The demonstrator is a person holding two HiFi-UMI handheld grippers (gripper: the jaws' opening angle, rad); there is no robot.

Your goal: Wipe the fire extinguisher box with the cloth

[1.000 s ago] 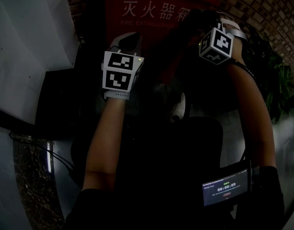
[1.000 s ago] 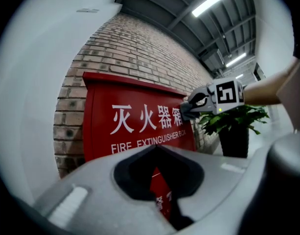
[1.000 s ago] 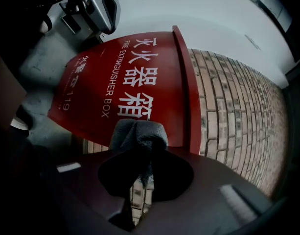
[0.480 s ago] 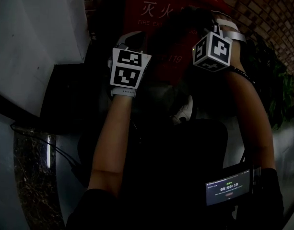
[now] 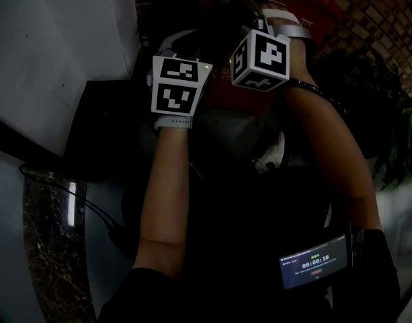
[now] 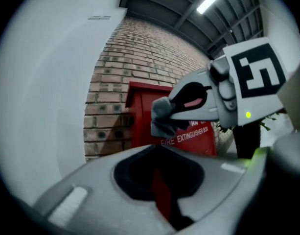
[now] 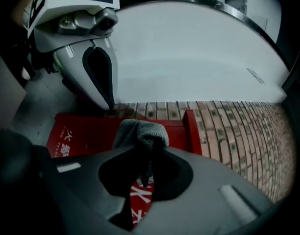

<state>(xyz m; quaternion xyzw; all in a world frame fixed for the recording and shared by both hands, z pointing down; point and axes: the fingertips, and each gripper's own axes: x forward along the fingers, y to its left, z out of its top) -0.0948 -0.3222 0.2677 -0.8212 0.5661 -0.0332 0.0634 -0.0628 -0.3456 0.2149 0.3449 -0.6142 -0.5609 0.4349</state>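
Note:
The red fire extinguisher box (image 5: 306, 9) stands against a brick wall, and its front with white lettering (image 6: 196, 136) shows in the left gripper view. My right gripper (image 5: 240, 24) is shut on a grey cloth (image 7: 140, 131), bunched at its tips and held up by the box's upper part (image 7: 86, 133). The left gripper view shows that cloth (image 6: 163, 117) hanging from the right gripper (image 6: 176, 112) in front of the box. Just to its left, my left gripper (image 5: 179, 46) is shut with nothing in it; its own jaws (image 6: 157, 180) leave only a thin slit.
A white curved wall (image 5: 51, 52) rises at the left, beside the brick wall (image 6: 115, 97). A green plant (image 5: 397, 136) stands at the right. A small lit screen (image 5: 313, 264) sits on the person's right forearm, and a shoe (image 5: 273, 155) shows below the box.
The right gripper with the cloth has moved left across the box front, ending close beside the left gripper. The left gripper rose slightly.

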